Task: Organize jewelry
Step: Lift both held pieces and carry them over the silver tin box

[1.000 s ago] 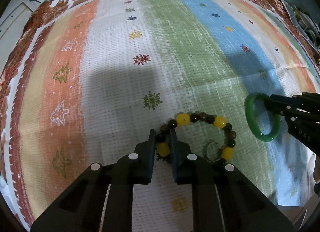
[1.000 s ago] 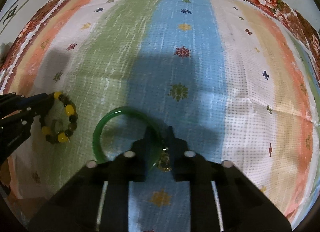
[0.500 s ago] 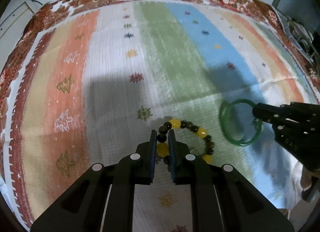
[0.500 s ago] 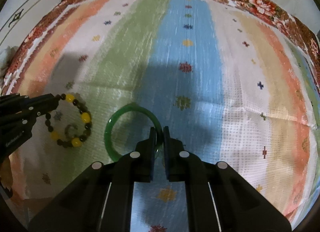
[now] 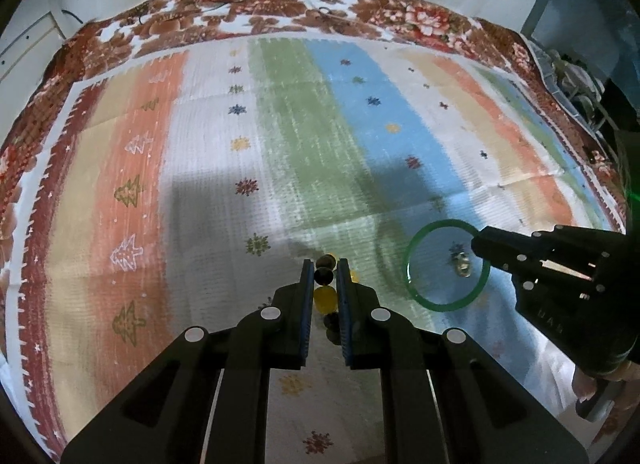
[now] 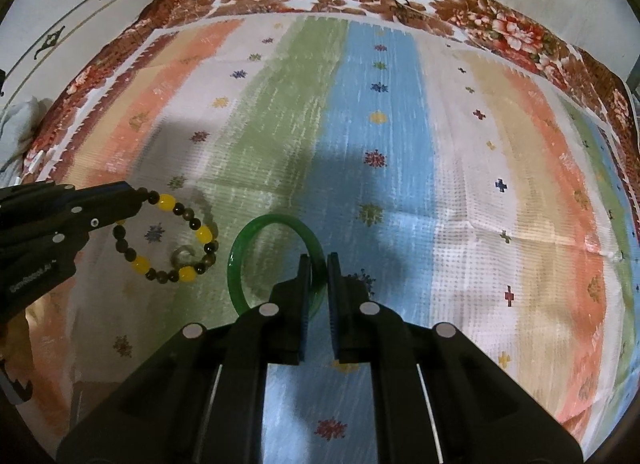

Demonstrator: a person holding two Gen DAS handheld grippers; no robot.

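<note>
My left gripper [image 5: 324,264] is shut on a bracelet of dark and yellow beads [image 5: 324,296], which shows between its fingers. In the right wrist view that bead bracelet [image 6: 204,233] hangs as a loop from the left gripper [image 6: 136,196], above the striped cloth [image 6: 380,144]. My right gripper [image 6: 318,260] is shut on the rim of a green bangle [image 6: 276,221], held on edge above the cloth. From the left wrist view the green bangle [image 5: 409,268] hangs off the right gripper [image 5: 476,244] at the right.
A small clear ring [image 6: 182,256] lies on the cloth below the bead bracelet. A small shiny piece [image 5: 462,264] shows through the bangle. The striped cloth [image 5: 280,144] has a floral border. Cables run along its far edge, clutter [image 5: 576,84] sits at the right.
Both grippers have risen with their pieces. The bead bracelet and the bangle have come up off the cloth. The clear ring stayed lying where it was.
</note>
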